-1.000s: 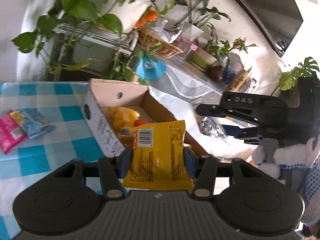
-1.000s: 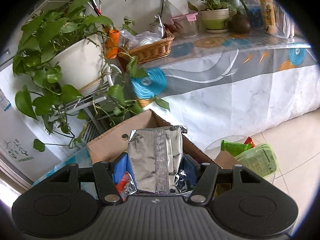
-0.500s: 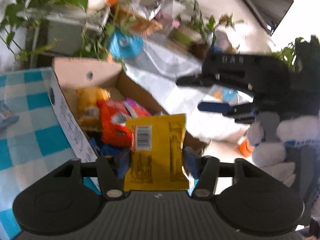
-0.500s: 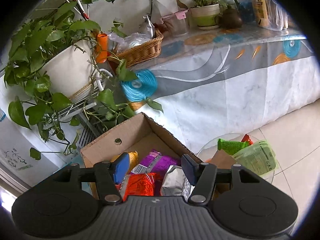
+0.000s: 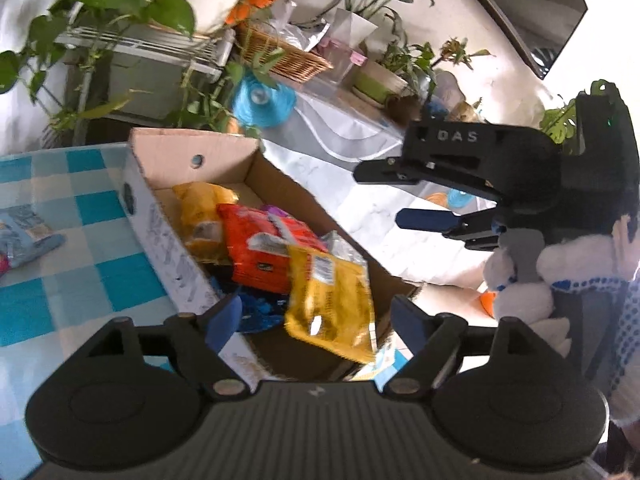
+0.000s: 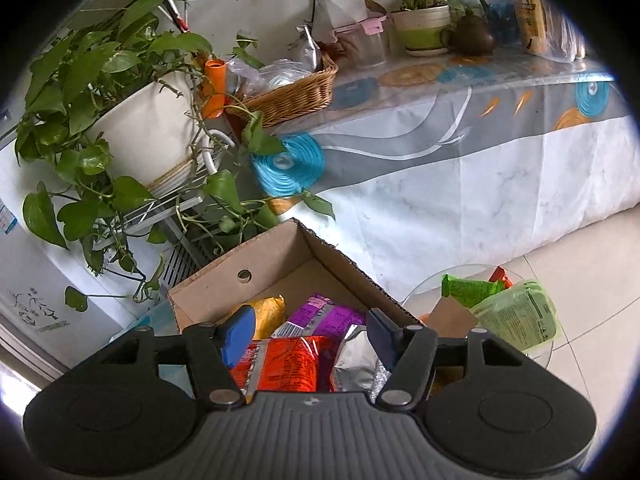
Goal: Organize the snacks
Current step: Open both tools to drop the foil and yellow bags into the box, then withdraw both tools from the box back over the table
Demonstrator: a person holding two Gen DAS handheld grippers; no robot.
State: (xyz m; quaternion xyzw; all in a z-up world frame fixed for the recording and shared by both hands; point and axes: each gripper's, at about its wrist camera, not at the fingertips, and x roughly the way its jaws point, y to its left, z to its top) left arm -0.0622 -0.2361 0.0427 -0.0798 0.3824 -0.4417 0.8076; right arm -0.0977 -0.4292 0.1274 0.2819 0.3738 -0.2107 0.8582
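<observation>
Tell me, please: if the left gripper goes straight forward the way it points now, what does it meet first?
Probably the yellow snack packet, lying loose between the open fingers of the left gripper at the near end of the cardboard box. Depth is unclear.

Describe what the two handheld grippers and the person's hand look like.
The left gripper and right gripper are matte black plastic with a ribbed grey base, round side housings and blue finger pads. Seen from the side, the right one reads "DAS". The hand wears a white glove with blue dots.
</observation>
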